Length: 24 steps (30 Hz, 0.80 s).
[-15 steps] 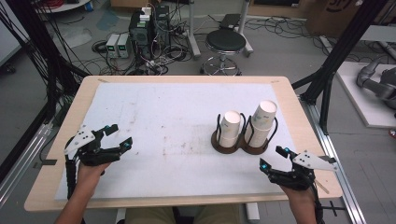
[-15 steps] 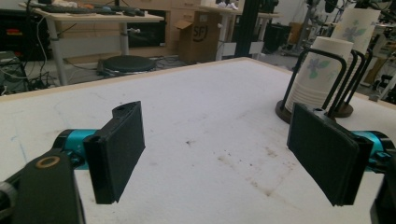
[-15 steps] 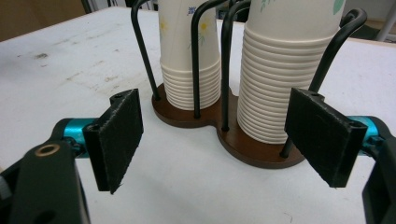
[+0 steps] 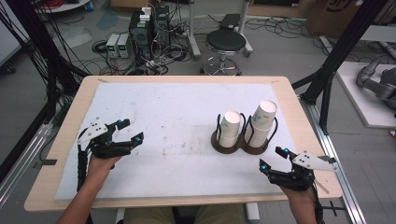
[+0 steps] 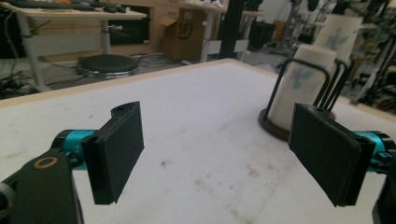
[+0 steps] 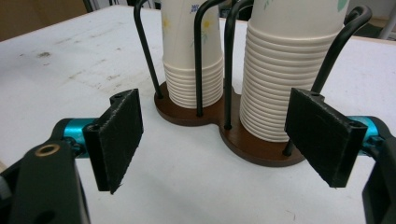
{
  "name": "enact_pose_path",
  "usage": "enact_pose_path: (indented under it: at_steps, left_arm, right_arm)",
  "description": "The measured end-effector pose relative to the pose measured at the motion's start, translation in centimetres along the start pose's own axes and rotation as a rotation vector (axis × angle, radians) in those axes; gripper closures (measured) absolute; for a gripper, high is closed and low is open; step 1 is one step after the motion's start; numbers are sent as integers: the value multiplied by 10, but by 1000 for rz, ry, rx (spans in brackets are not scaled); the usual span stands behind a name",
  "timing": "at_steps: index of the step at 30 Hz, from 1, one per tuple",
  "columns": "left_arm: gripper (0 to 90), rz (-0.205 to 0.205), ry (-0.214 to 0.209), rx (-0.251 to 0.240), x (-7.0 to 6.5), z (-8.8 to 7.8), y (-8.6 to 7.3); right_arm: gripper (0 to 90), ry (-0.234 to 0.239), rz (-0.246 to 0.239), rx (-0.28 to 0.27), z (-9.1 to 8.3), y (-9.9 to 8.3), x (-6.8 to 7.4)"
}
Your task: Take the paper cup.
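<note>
Right gripper (image 4: 272, 158), jaws wide and empty, sits just before the upright cup stacks (image 6: 285, 70) in their holder (image 6: 243, 135); left gripper (image 4: 130, 130), also wide, lies well apart.

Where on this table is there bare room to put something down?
The broad middle of the white table cover is free, between the left tool and the dark brown two-ring cup holder, back to the far edge. It is crowded at the right: both stacks of white paper cups stand there, with the right tool just in front.
</note>
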<state>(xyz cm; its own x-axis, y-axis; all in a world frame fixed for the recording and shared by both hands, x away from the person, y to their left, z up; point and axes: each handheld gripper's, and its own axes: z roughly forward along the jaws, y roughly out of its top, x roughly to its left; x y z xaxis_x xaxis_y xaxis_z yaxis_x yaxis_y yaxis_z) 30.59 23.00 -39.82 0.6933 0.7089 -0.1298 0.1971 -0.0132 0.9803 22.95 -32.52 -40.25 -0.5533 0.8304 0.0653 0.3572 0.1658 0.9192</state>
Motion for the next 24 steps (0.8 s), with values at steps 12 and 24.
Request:
enact_pose_path:
  at_steps: [12, 24]
  left_arm:
    - [182, 68, -178, 44, -29, 63, 48]
    - [181, 120, -326, 66, -59, 124, 75]
  right_arm:
    - [200, 5, -3, 5, 0, 0, 2]
    - [200, 16, -15, 15, 3, 1, 5]
